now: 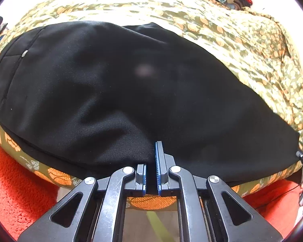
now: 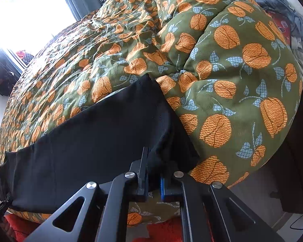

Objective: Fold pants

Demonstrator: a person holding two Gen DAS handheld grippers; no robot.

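Green bedding (image 2: 242, 92) printed with orange fruit and pale blue leaves covers the bed and serves as the work surface. A bright window (image 2: 30, 14) lies beyond the far side of the bed in the right wrist view. Orange shaggy fabric (image 1: 20, 181) shows below the near edge of the bed in the left wrist view. A heap of clothes (image 2: 280, 10) lies at the far right corner of the bed.

Black pants (image 1: 111, 90) lie spread across the near part of the bedding, running along the near edge of the bed. A small silver button (image 1: 24, 53) and seam lines mark the end of the garment at the left of the left wrist view. In the right wrist view, the opposite end (image 2: 147, 104) rests against a puffed fold of the bedding.

Left gripper (image 1: 152, 161): jaws drawn together on the near edge of the pants, with black cloth running between the blue pads. Only one pad face is clearly exposed; the other appears covered by the fabric.

Right gripper (image 2: 154, 171): jaws closed on a bunched fold of the pants at the garment's end near the puffed bedding. Black cloth rises from between the fingers and drapes over the right-hand one.

Both grippers point steeply down toward the bed.
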